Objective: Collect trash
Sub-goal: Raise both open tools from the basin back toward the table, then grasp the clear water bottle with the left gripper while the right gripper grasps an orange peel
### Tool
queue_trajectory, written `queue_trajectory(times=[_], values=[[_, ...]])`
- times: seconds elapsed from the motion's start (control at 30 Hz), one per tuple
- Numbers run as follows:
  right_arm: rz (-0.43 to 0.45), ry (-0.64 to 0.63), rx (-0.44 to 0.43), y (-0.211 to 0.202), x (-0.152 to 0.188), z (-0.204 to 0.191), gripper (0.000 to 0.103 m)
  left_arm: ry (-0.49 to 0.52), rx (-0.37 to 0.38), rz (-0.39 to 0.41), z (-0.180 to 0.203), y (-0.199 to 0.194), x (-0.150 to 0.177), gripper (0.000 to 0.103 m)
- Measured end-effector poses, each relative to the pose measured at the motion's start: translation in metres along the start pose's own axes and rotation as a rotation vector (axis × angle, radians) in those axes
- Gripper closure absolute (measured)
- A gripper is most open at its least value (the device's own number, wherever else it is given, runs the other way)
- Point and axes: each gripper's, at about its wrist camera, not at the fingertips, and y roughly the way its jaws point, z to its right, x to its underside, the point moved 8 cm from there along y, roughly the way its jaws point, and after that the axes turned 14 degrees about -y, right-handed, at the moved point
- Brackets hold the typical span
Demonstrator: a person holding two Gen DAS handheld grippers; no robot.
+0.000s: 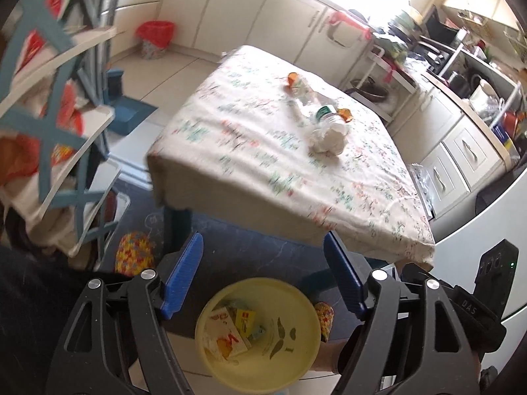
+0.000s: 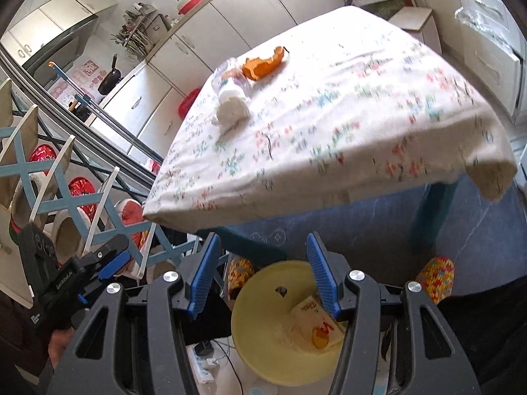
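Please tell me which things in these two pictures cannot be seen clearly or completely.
- Left wrist view: table print is blurred by motion; the plastic bottle label is unreadable.
- Left wrist view: the yellow bin bottom is partly covered by cartons; its rim is hidden by the fingers.
- Right wrist view: the bottle behind the white tissue is only partly seen.

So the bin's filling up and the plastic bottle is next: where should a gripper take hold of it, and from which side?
A judgement: grip the plastic bottle across its clear body, coming down from above with the fingers straddling its width. It lies on its side on the tablecloth, with the crumpled white tissue against one end and orange peel beside it, so the ends are crowded.
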Motion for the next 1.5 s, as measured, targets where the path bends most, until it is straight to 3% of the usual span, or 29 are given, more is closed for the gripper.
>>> queue_trajectory(times=[0.23, 0.43, 0.7, 0.93, 1.1, 1.27, 1.5], values=[[0.069, -0.091, -0.007, 0.001, -0.061, -0.012, 0.049, 0.184, 0.035, -0.023, 0.065, 0.026, -0.028, 0.027], [0.115, -0.185, 0.025, 0.007, -0.124, -0.008, 0.049, 0.244, 0.049, -0.039, 0.097, 0.05, -0.049, 0.026], [0.075, -0.148, 0.021, 0.053, -0.178, 0.018, 0.049, 0.187, 0.049, -0.069, 0.12, 0.108, -0.079, 0.026], [0.044, -0.011, -0.007, 0.089, -0.203, 0.048, 0.049, 0.097, 0.035, -0.107, 0.135, 0.16, -0.104, 0.023], [0.032, 0.009, 0.008, 0.108, -0.216, 0.057, 0.049, 0.063, -0.008, -0.12, 0.14, 0.187, -0.114, 0.022], [0.004, 0.012, 0.031, 0.128, -0.222, 0.065, 0.049, 0.063, -0.053, -0.132, 0.133, 0.204, -0.126, 0.022], [-0.036, -0.008, 0.063, 0.155, -0.231, 0.071, 0.049, -0.002, -0.1, -0.075, 0.099, 0.198, -0.159, 0.022]])
